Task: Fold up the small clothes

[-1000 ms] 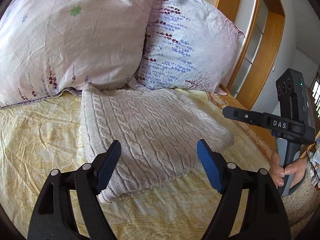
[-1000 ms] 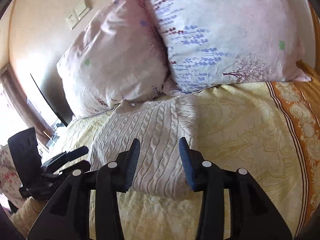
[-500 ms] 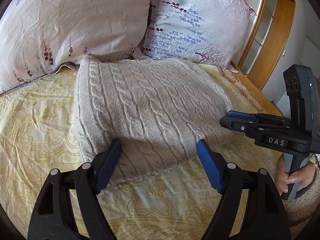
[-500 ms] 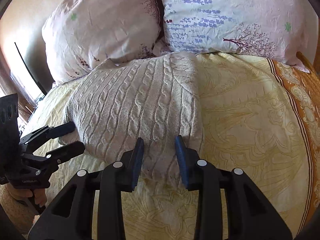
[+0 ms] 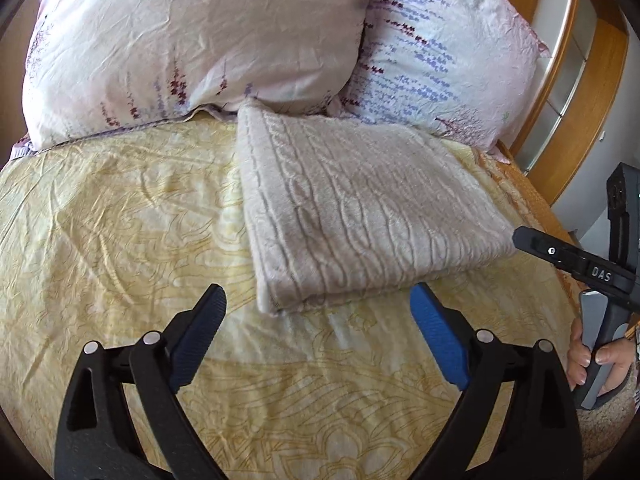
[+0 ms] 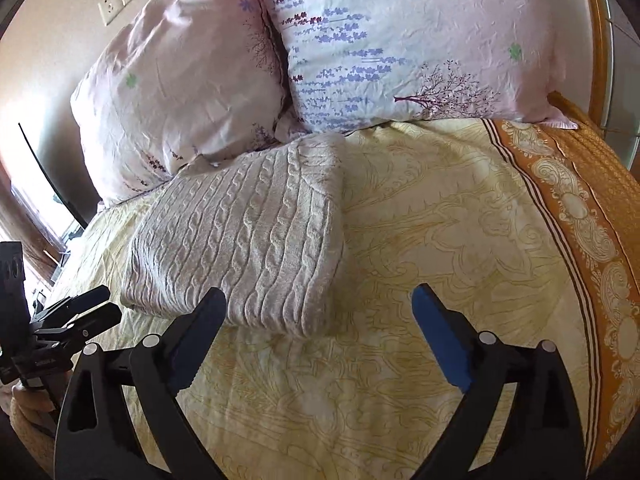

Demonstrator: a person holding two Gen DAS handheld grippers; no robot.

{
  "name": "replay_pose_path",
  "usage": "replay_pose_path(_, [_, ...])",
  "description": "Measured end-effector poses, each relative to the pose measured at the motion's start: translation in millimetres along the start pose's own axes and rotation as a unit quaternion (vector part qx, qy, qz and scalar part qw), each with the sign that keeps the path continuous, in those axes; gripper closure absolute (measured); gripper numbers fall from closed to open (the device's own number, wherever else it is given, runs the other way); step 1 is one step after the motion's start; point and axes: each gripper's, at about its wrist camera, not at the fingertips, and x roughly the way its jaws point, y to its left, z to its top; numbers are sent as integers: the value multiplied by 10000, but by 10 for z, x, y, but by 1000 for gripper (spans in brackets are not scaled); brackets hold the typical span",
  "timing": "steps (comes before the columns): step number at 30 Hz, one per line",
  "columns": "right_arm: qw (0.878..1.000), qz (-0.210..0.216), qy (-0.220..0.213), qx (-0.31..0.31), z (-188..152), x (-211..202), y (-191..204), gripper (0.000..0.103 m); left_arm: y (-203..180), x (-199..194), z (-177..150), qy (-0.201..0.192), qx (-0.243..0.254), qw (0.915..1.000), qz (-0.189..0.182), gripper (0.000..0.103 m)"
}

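Note:
A cream cable-knit sweater (image 5: 360,216) lies folded into a thick rectangle on the yellow patterned bedsheet (image 5: 120,232), its far edge against the pillows. It also shows in the right wrist view (image 6: 248,240). My left gripper (image 5: 316,332) is open and empty, just short of the sweater's near edge. My right gripper (image 6: 320,332) is open and empty, its left finger in front of the sweater's near right corner. The right gripper shows at the right edge of the left wrist view (image 5: 568,256); the left gripper shows at the left of the right wrist view (image 6: 76,312).
Two floral pillows (image 5: 192,40) (image 5: 440,64) lean against the head of the bed. A wooden frame (image 5: 560,80) runs along the right side. The sheet has an orange patterned border (image 6: 580,216). A wall socket (image 6: 110,6) is above the left pillow.
The right gripper's jaws have opened wide from nearly closed at the sweater. Both grippers have drawn back from the sweater, which now lies free on the sheet.

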Motion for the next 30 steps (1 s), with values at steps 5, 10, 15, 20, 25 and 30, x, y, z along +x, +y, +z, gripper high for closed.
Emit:
replay_pose_path(5, [9987,-188,290,-375,-139,110,207,2,-6,102,-116,245,-8,9994,244,10])
replay_pose_path(10, [9968,-375,522,-468,-196,225,311,1,-36,198,-149,387,-3,9986,355,9])
replay_pose_path(15, [9945,-634,670,-493,-234,319,345,1,-111,254,-129,456,121,9979,453,3])
replay_pose_path(20, [9922,-860,729,-528,-258,338,378,1,-147,294,-130,463,191,9969,599,2])
replay_pose_path(25, [9913,-960,736,-510,-259,335,365,1,-195,346,-124,505,265,9950,825,2])
replay_pose_path(30, [9890,-1094,785,-606,-274,351,402,1,-229,383,-131,548,303,9929,1008,2])
